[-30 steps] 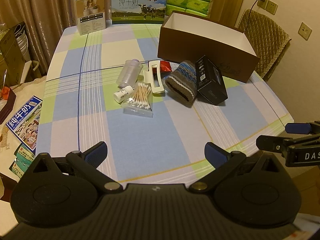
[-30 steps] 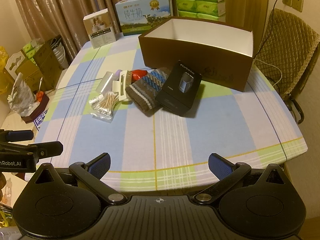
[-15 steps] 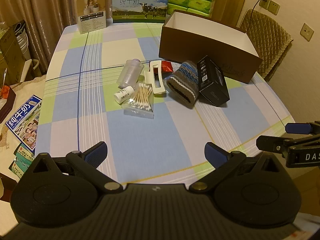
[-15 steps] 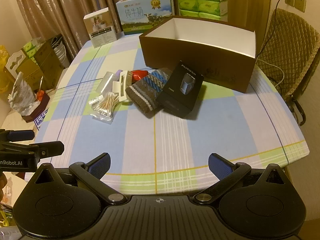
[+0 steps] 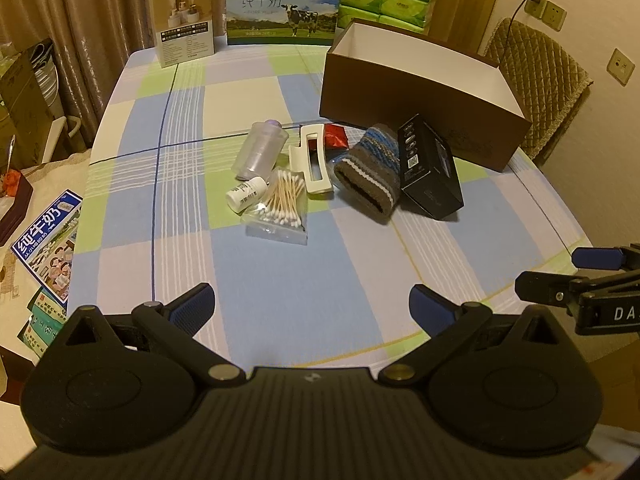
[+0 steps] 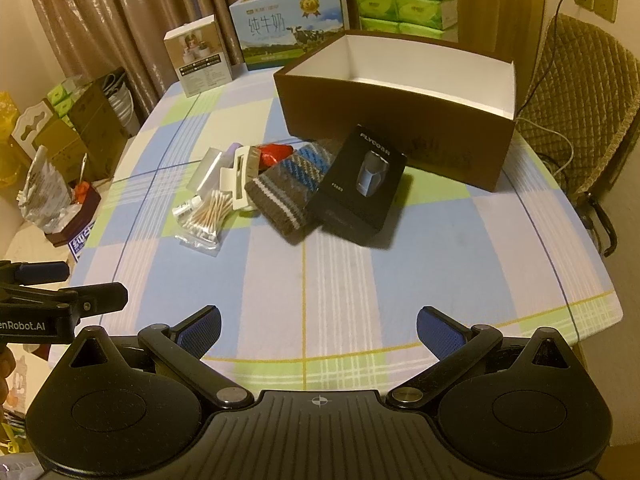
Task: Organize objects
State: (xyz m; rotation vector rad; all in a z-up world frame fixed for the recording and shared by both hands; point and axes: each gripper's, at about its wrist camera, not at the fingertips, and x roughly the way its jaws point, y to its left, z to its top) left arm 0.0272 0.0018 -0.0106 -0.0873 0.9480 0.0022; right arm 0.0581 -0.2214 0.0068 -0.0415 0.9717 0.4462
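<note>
Both hand-held grippers wide open, empty, short of the clutter

Left hand-held gripper (image 5: 311, 305) and right hand-held gripper (image 6: 319, 327) hover; the rigid black cardboard box (image 6: 358, 187) looks light, best pinched across its narrow sides

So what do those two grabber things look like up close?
Both are black plastic. The left gripper has two angled fingers tipped with blue textured pads, silver pivot screws and rounded discs on a ribbed body. The right gripper matches it. Seen sideways, each carries white lettering.
</note>
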